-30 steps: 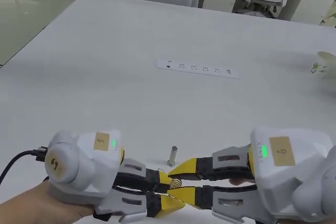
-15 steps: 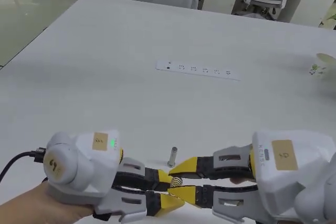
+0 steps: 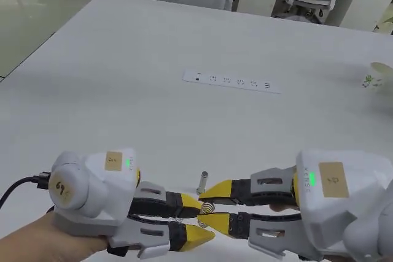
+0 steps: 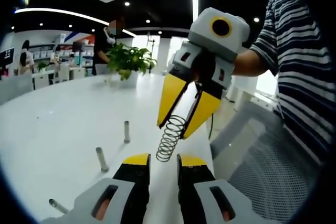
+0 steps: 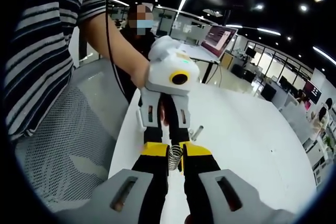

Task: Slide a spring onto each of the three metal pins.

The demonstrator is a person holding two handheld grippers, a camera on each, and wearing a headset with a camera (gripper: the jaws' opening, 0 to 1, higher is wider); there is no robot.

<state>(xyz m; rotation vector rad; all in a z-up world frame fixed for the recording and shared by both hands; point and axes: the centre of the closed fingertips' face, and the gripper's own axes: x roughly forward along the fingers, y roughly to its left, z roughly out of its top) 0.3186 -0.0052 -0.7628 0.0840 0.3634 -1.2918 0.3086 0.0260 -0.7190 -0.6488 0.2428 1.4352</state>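
Head view looks down on the table (image 3: 123,59); gripper views face each other, sharing the spring (image 4: 169,139).

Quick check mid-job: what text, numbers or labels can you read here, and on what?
"69": apparently, handwritten on the round end cap of the left hand-held gripper.
Tan stickers on top of it and of the right hand-held gripper: marks too blurred to read.
Power strip: markings too small to read.
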